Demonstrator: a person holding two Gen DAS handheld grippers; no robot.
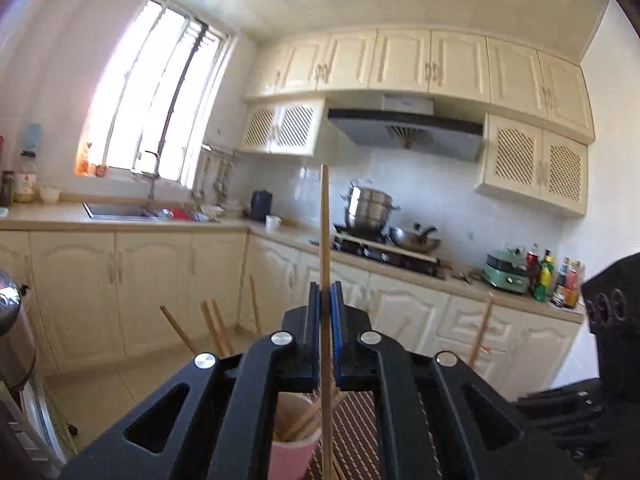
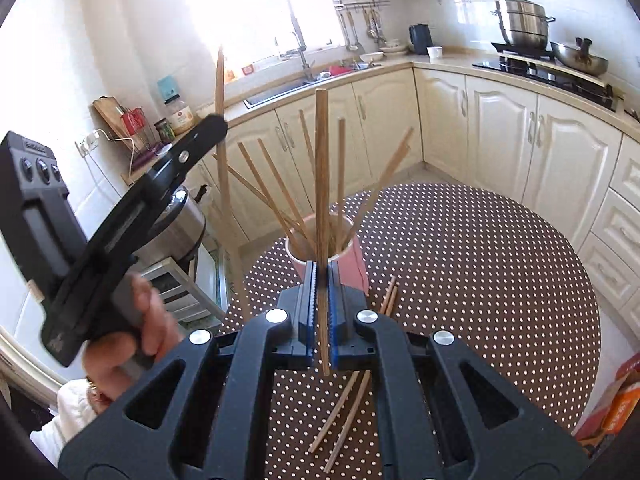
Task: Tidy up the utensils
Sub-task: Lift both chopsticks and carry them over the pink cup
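Note:
My left gripper [image 1: 325, 296] is shut on a light wooden chopstick [image 1: 325, 232] that stands upright between its blue pads. Below it sits a pink cup [image 1: 294, 440] with several chopsticks inside. My right gripper [image 2: 322, 276] is shut on a darker chopstick [image 2: 321, 184], held upright just in front of the pink cup [image 2: 356, 264]. The cup holds several chopsticks fanned outward. Loose chopsticks [image 2: 344, 412] lie on the dotted table [image 2: 480, 280] near the cup. The left gripper [image 2: 216, 124] appears at the left of the right wrist view, held by a hand [image 2: 120, 344], with its chopstick [image 2: 221, 152] upright.
The round brown table with white dots stands in a kitchen. A rice cooker [image 2: 180, 220] sits on a stand to the left. Cream cabinets [image 2: 500, 140], a sink [image 2: 280, 88] and a stove [image 2: 548, 68] with a steel pot [image 2: 522, 22] line the walls. An orange box [image 2: 616, 404] is at right.

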